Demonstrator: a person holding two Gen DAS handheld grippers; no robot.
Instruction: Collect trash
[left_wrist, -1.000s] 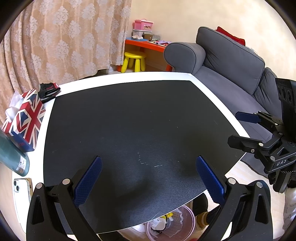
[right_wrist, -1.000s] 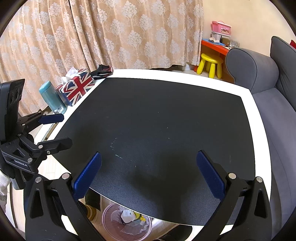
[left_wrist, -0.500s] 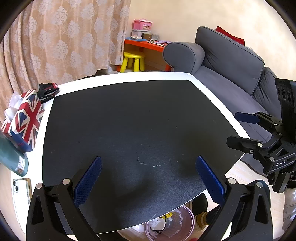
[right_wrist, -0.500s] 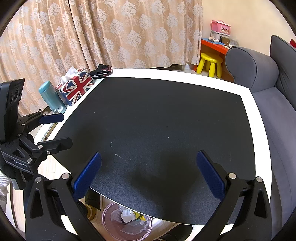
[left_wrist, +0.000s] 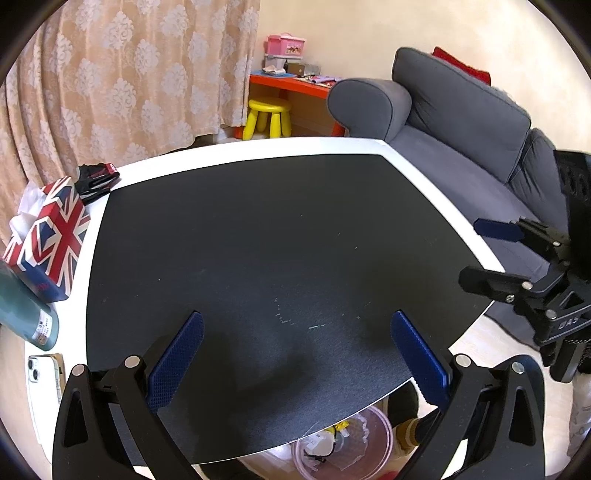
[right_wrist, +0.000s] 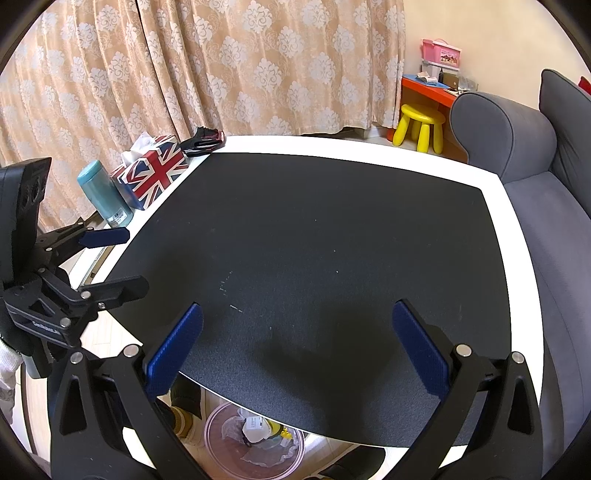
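Note:
A pink bin (right_wrist: 255, 441) with trash inside stands on the floor under the table's near edge; it also shows in the left wrist view (left_wrist: 343, 443). The black mat (left_wrist: 258, 240) on the white table bears only a few small white specks (left_wrist: 280, 317). My left gripper (left_wrist: 295, 354) is open and empty above the mat's near edge. My right gripper (right_wrist: 295, 350) is open and empty, also over the near edge. Each gripper shows in the other's view, the right (left_wrist: 491, 254) at the right side, the left (right_wrist: 122, 258) at the left side.
A Union Jack tissue box (right_wrist: 151, 173), a teal bottle (right_wrist: 105, 195) and a black and red item (right_wrist: 203, 142) sit on the table's left edge. A phone (left_wrist: 42, 380) lies by the bottle. A grey sofa (left_wrist: 461, 129) stands right of the table; a yellow stool (left_wrist: 267, 116) is behind.
Almost nothing has changed. The left wrist view has shifted very slightly; both grippers stay open and empty over the mat's near edge.

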